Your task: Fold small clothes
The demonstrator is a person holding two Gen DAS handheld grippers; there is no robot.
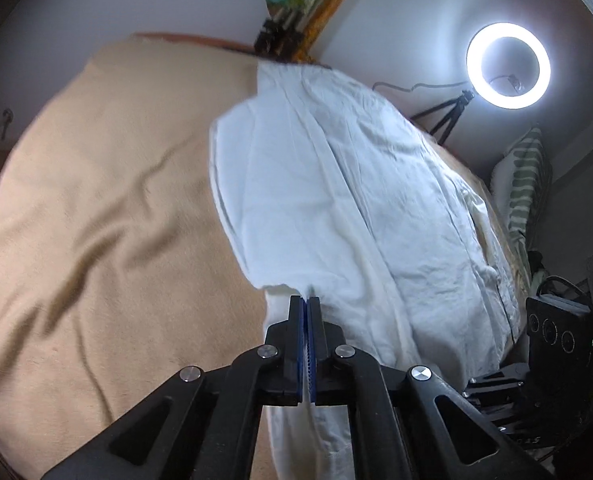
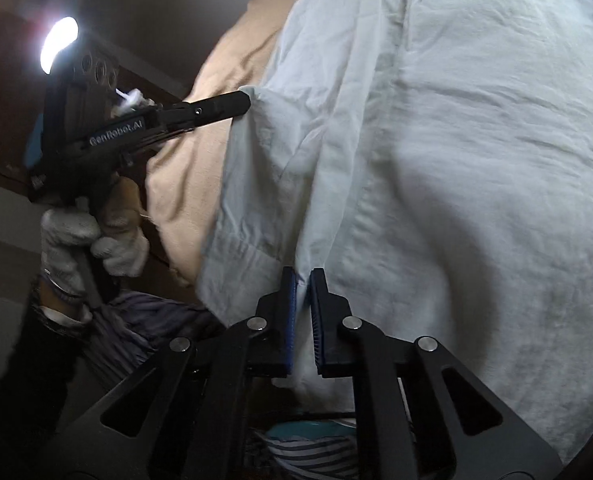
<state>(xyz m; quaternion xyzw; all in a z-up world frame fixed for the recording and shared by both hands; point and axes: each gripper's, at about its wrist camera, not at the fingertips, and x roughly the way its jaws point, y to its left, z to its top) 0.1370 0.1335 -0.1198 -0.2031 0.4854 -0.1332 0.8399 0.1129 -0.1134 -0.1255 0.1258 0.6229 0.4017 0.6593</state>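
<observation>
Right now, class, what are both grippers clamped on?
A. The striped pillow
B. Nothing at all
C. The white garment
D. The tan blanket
C: the left gripper and the right gripper each pinch an edge of the white garment, which lies on the tan blanket.

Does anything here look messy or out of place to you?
Nothing looks damaged or spilled. The white garment is creased, bunched and not yet folded, and the tan blanket beneath it is rumpled. Both the left gripper and right gripper pinch its edge.
</observation>
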